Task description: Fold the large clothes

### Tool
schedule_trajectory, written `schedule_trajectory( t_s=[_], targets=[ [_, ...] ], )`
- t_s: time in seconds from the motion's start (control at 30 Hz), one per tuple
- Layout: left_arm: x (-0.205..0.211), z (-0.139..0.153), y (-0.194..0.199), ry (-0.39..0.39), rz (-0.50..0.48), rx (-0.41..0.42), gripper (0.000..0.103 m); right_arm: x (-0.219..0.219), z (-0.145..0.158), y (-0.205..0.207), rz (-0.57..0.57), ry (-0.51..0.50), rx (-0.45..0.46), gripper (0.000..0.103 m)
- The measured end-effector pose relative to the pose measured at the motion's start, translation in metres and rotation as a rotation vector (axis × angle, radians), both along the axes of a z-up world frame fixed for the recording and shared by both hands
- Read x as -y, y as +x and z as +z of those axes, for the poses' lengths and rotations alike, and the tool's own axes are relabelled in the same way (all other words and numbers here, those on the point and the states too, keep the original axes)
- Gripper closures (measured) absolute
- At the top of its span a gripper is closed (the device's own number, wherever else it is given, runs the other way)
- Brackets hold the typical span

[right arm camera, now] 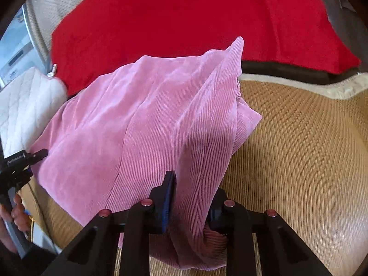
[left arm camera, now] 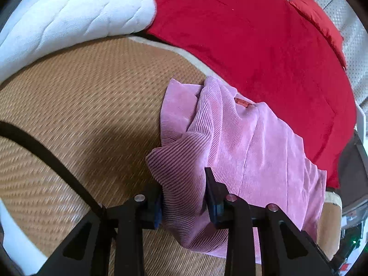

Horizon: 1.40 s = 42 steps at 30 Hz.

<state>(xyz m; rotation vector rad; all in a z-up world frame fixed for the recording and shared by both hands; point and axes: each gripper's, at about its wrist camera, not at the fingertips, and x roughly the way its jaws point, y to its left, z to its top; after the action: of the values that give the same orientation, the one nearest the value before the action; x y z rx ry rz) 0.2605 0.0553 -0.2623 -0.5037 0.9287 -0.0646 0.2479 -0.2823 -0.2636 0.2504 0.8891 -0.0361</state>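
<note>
A pink corduroy garment [left arm camera: 253, 142] with a small red label lies bunched on a woven straw mat [left arm camera: 80, 115]. My left gripper [left arm camera: 184, 197] is shut on a fold at its left edge, the cloth running between the two fingers. My right gripper [right arm camera: 195, 197] is shut on a fold of the same pink garment [right arm camera: 142, 119] at its right side, and the cloth hangs raised from it over the mat [right arm camera: 299, 161]. The left gripper also shows in the right wrist view [right arm camera: 34, 156] at the garment's far left edge, with the hand that holds it.
A red blanket [left arm camera: 253, 34] covers the area behind the mat and also shows in the right wrist view [right arm camera: 184, 16]. A white quilted pad [left arm camera: 69, 18] lies at the back left. A black strap [left arm camera: 46, 154] crosses the mat at the left.
</note>
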Motion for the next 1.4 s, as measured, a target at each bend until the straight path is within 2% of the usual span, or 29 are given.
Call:
schedule_trajectory(
  t_s=[0.1,0.17,0.2,0.3,0.4,0.43,0.47,0.53,0.67,0.73,0.8,0.87,0.9,1.0,1.07,1.1,1.17,1.3,1.4],
  targets=[
    [-0.004,-0.004,-0.015,0.013,-0.004,0.013,0.066,0.0,-0.001,-0.028,0.015,0.033,0.009,0.077],
    [-0.009,-0.009,-0.013,0.027,0.01,0.011,0.045,0.003,-0.001,-0.04,0.022,0.056,0.025,0.073],
    [-0.013,-0.01,-0.013,0.012,0.016,0.003,0.042,0.008,0.001,-0.044,0.019,0.078,0.029,0.072],
    [-0.032,-0.013,-0.016,-0.117,0.057,0.008,0.041,0.024,0.012,-0.046,-0.034,0.142,-0.004,0.069],
    [-0.041,-0.014,-0.014,-0.145,0.083,0.027,0.041,0.041,0.037,-0.071,-0.115,0.133,0.055,0.069],
    [-0.042,-0.014,-0.013,-0.148,0.086,0.037,0.041,0.045,0.044,-0.078,-0.136,0.125,0.072,0.069],
    [-0.043,-0.013,-0.013,-0.145,0.084,0.041,0.046,0.047,0.053,-0.088,-0.163,0.11,0.097,0.069],
    [-0.04,-0.016,-0.01,-0.143,0.074,0.047,0.055,0.043,0.066,-0.081,-0.157,0.105,0.13,0.067],
    [-0.026,-0.018,-0.002,-0.131,0.083,0.066,0.053,-0.004,0.079,-0.054,-0.006,0.153,0.123,0.067],
    [-0.023,-0.021,-0.001,-0.146,0.082,0.066,0.046,-0.045,0.073,-0.026,0.092,0.176,0.067,0.071],
    [-0.018,-0.022,-0.003,-0.155,0.08,0.077,0.045,-0.076,0.066,-0.002,0.152,0.184,0.033,0.072],
    [-0.012,-0.02,-0.007,-0.128,0.054,0.081,0.046,-0.102,0.059,0.018,0.195,0.184,0.016,0.072],
    [-0.009,-0.019,-0.006,-0.112,0.045,0.083,0.047,-0.112,0.056,0.028,0.207,0.19,0.0,0.073],
    [-0.003,-0.018,-0.006,-0.136,0.034,0.087,0.064,-0.126,0.031,0.064,0.191,0.204,-0.061,0.074],
    [-0.002,-0.016,-0.009,-0.144,0.017,0.102,0.073,-0.121,0.002,0.075,0.159,0.209,-0.147,0.094],
    [0.0,-0.013,-0.01,-0.14,0.009,0.112,0.074,-0.117,-0.001,0.074,0.142,0.227,-0.131,0.101],
    [0.005,-0.005,-0.011,-0.14,-0.016,0.145,0.078,-0.108,-0.003,0.071,0.14,0.288,-0.133,0.101],
    [0.032,0.026,-0.018,-0.136,-0.104,0.226,0.081,-0.099,-0.006,0.068,0.155,0.309,-0.128,0.101],
    [0.065,0.051,-0.021,-0.056,-0.211,0.297,0.082,-0.094,-0.009,0.06,0.177,0.313,-0.11,0.101]
  ],
)
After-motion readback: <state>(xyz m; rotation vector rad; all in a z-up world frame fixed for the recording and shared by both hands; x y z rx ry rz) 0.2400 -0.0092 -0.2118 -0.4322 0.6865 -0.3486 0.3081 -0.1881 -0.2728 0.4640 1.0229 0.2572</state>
